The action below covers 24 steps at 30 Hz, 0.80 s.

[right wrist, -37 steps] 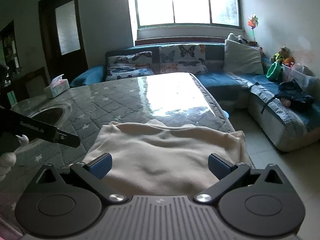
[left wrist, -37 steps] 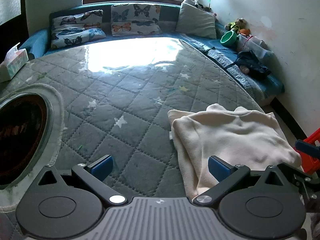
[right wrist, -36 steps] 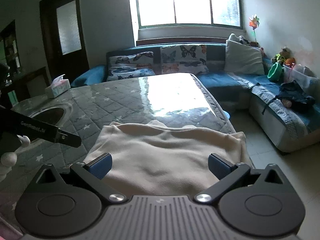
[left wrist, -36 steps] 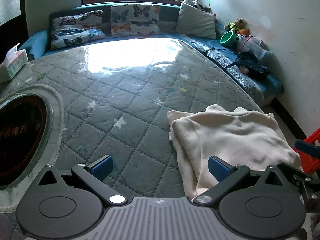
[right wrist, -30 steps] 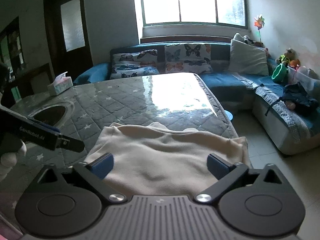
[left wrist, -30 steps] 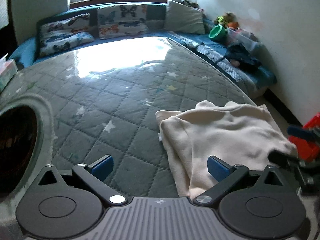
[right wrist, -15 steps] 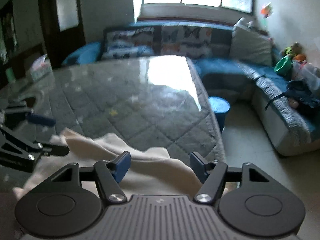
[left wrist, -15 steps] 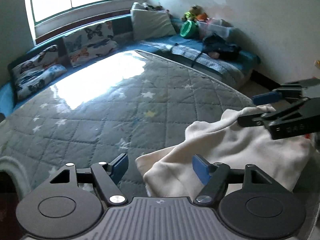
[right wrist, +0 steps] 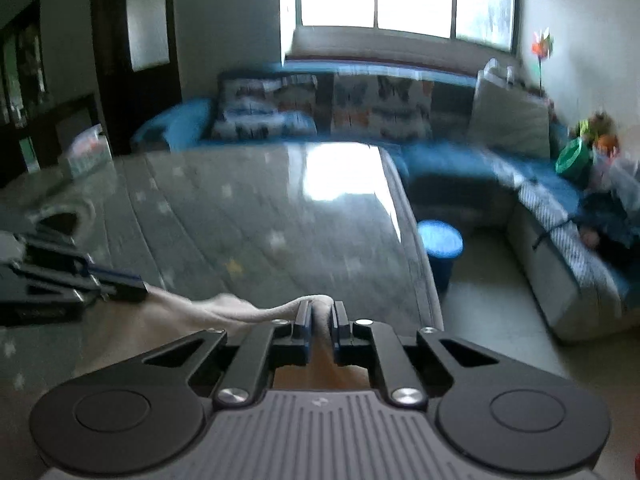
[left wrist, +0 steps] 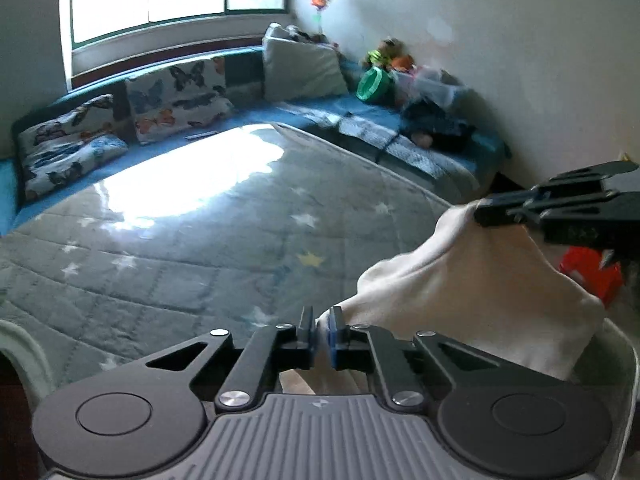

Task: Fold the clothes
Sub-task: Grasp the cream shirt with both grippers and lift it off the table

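Pinching a corner of the cream garment (left wrist: 472, 280), the left claw (left wrist: 322, 334) has its blue-padded fingers (left wrist: 332, 336) pressed nearly together with a fold of the cloth between them; the right claw (right wrist: 320, 330) likewise clamps a ridge of the same garment (right wrist: 224, 308) between its narrowed fingers (right wrist: 305, 328); in the left wrist view the right claw (left wrist: 486, 210) shows from the side at the right, gripping the raised upper corner of the cloth; in the right wrist view the left claw (right wrist: 140, 286) shows at the left, with the fabric edge running from its tip across to the right claw.

The garment hangs between the two claws above the near right corner of the surface (left wrist: 200, 240), its top edge sagging in the middle and its body drooping toward the near edge; how much of it touches the quilted grey star-patterned cover cannot be told; sunlight glares off the far half of the surface.

Beyond the far edge a blue sofa (left wrist: 316, 108) carries butterfly-print cushions (left wrist: 180, 96) and a pale grey pillow (left wrist: 300, 68); a green bowl (left wrist: 374, 84) and soft toys (left wrist: 388, 54) sit at the sofa's right end; a blue stool (right wrist: 440, 240) stands on the floor just past the right edge of the surface; a tissue box (right wrist: 86, 154) rests near the far left corner; the right wrist view is blurred.
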Available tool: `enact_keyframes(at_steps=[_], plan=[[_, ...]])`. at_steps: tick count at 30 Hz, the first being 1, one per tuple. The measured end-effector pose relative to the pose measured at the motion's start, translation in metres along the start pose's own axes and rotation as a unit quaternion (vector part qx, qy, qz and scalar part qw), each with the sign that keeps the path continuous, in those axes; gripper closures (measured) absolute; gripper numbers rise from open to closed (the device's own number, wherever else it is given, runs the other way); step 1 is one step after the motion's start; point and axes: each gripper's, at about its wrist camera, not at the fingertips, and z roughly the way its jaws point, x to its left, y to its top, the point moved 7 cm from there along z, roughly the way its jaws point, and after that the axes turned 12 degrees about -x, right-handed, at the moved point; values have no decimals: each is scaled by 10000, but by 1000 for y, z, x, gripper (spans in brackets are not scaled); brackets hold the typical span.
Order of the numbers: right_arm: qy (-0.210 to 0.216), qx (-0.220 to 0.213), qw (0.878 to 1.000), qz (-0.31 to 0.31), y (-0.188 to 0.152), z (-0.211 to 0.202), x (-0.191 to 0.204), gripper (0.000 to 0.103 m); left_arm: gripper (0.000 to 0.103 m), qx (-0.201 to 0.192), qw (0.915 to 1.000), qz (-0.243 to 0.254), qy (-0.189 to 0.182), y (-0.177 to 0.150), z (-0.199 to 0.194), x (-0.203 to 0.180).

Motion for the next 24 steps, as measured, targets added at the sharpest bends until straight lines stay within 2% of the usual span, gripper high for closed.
enact_keyframes(at_steps=[3,7,10,13,15,18,24], plan=[[125,-569,9983,44,36,-13,12,95,96,-354,9991,-163,157,27,-16,13],[399,-1469,9883,102,92,-39,31,95,96,-993,9937,-195,471,73,-54,38],[742,-1917,9786,48,122,-56,53,95,96,-1421,9873,-321,641,100,-90,56],[1121,-2211,9688,-56,135,-74,77,95,96,-1691,9821,-372,740,110,-129,71],[1301,-2241,9658,-109,134,-82,89,95,96,-1692,9819,-350,778,104,-148,78],[1575,-2005,9667,-239,118,-92,108,95,96,-1497,9850,-343,791,80,-168,81],[1950,-814,9767,-366,38,-89,147,95,96,-468,9954,-654,527,-3,-168,76]])
